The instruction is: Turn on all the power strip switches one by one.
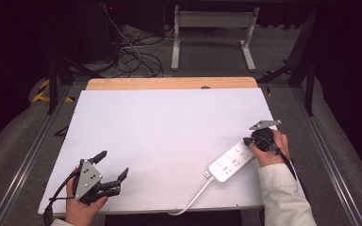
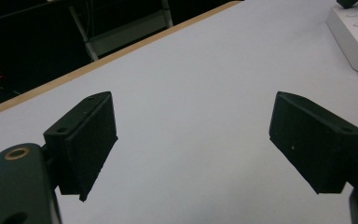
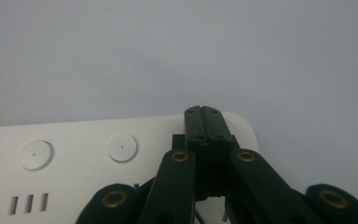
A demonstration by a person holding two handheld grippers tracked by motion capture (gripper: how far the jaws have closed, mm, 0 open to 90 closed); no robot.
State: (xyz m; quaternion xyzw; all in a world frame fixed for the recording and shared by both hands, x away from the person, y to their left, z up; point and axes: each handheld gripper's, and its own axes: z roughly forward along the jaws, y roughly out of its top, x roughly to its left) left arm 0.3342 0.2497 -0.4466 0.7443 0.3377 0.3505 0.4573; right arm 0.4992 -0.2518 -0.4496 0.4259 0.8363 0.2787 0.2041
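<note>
The white power strip (image 1: 231, 162) lies slanted, from near-left to far-right. The right gripper (image 3: 203, 112), jaws together, presses its far end. The left gripper (image 1: 113, 165) rests near-left, jaws apart.

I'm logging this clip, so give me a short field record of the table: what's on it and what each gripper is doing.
surface: white table
item: white power strip, near right edge, cord trailing off the near edge
right gripper: shut, tips over the strip's end by its round buttons
left gripper: open, nothing between its pads, near left corner
</note>
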